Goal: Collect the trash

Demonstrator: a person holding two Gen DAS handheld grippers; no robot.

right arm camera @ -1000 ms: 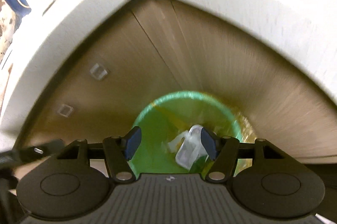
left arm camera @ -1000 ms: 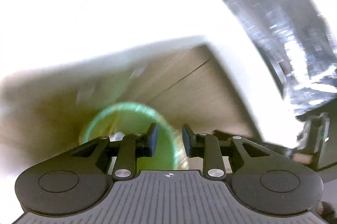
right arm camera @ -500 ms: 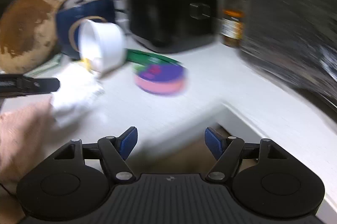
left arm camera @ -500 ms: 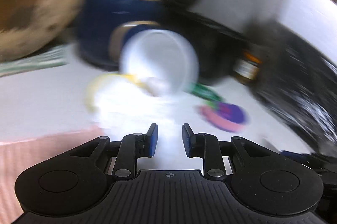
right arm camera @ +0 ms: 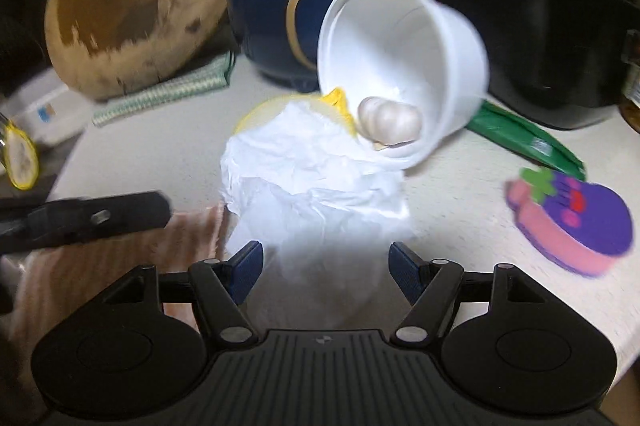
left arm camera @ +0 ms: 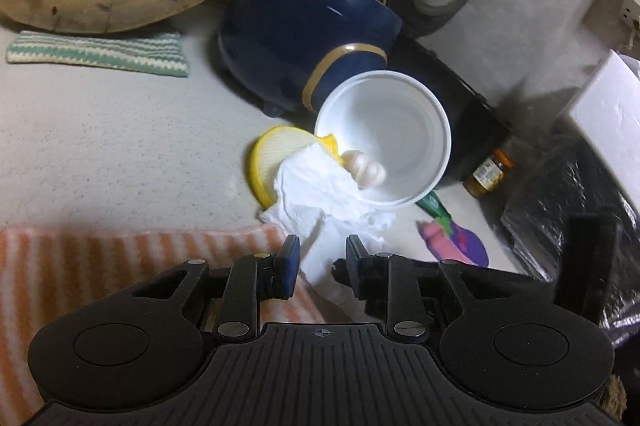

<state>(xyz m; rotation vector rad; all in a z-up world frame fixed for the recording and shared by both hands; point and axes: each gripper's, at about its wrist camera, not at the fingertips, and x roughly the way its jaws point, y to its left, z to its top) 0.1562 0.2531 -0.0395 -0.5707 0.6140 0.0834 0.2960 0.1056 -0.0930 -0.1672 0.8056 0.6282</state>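
Both grippers pointed down at the counter (left arm camera: 100, 145). The right gripper (right arm camera: 326, 268), jaws just narrowed yet apart, straddled the crumpled tissue (right arm camera: 316, 181) touching the tipped white cup (right arm camera: 404, 65). The left gripper (left arm camera: 319, 264) stood part-spread, empty.

Matt speckled counter (left arm camera: 120, 153); crumpled paper napkin (right arm camera: 312, 177); smooth white plastic cup (left arm camera: 400, 129) beside it; glossy blue kettle (left arm camera: 304, 25) behind the cup.

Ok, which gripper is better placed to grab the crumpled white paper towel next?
Probably the right gripper: it faces the crumpled white paper towel with jaws wider than the left gripper, whose narrow gap meets only its edge.
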